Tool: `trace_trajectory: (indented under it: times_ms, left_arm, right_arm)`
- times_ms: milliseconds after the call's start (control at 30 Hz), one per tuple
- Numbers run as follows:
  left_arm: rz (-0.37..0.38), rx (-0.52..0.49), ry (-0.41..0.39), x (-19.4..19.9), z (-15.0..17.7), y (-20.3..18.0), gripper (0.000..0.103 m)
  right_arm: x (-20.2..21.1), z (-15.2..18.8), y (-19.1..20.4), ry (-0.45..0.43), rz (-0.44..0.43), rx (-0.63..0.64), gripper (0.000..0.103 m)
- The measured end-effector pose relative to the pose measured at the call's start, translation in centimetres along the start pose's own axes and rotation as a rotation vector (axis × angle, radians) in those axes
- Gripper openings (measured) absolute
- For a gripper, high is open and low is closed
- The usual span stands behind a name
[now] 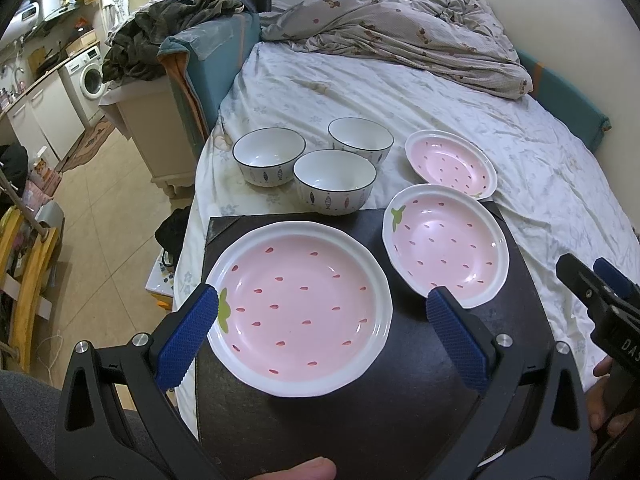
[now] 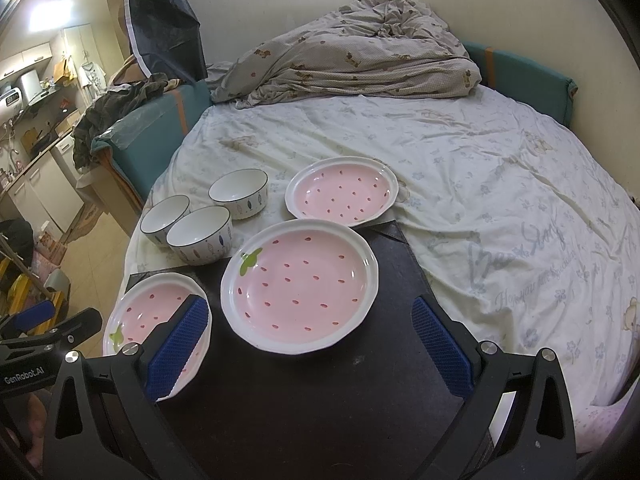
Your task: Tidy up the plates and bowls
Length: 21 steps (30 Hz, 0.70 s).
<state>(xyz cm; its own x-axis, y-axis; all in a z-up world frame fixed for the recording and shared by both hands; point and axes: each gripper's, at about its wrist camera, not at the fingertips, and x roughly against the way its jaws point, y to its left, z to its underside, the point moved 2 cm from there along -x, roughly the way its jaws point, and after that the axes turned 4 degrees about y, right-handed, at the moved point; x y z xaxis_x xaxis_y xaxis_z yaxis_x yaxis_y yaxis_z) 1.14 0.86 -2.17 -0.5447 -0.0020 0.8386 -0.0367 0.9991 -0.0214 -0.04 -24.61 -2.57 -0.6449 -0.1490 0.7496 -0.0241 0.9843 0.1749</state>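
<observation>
The left gripper [image 1: 318, 312] is held nearest the lens, low over the near end of the dark mat [image 1: 360, 420], with its blue-padded fingers [image 1: 186, 338] spread wide and nothing pinched between them; a fingertip of the holding hand [image 1: 298, 471] is seen at the bottom edge. Left of the mat's far edge, three white bowls [image 1: 334, 182] are clustered on the bedsheet [image 1: 520, 168], the nearest one touching the mat's edge. On the mat's left half the largest strawberry plate [image 1: 298, 314] is laid flat, framed by the left gripper's fingers without being touched. On the mat's right half a second strawberry plate [image 1: 446, 244] is set, and just beyond the mat's far right corner a third plate [image 1: 450, 164] is propped against that one's rim. The right gripper [image 2: 310, 330] is held level above the mat's right side, its fingers likewise spread apart and empty.
</observation>
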Motion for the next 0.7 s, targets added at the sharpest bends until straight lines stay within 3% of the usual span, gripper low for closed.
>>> trace_trajectory:
  times_ms: [567, 700]
  left_arm:
    - [-0.008, -0.008, -0.003, -0.19, 0.17, 0.00, 0.103]
    - [-0.002, -0.006, 0.035, -0.10, 0.13, -0.05, 0.103]
  right_arm:
    - [-0.13, -0.04, -0.15, -0.001, 0.000, -0.003, 0.103]
    - [0.25, -0.21, 0.00, 0.000, 0.000, 0.007, 0.103]
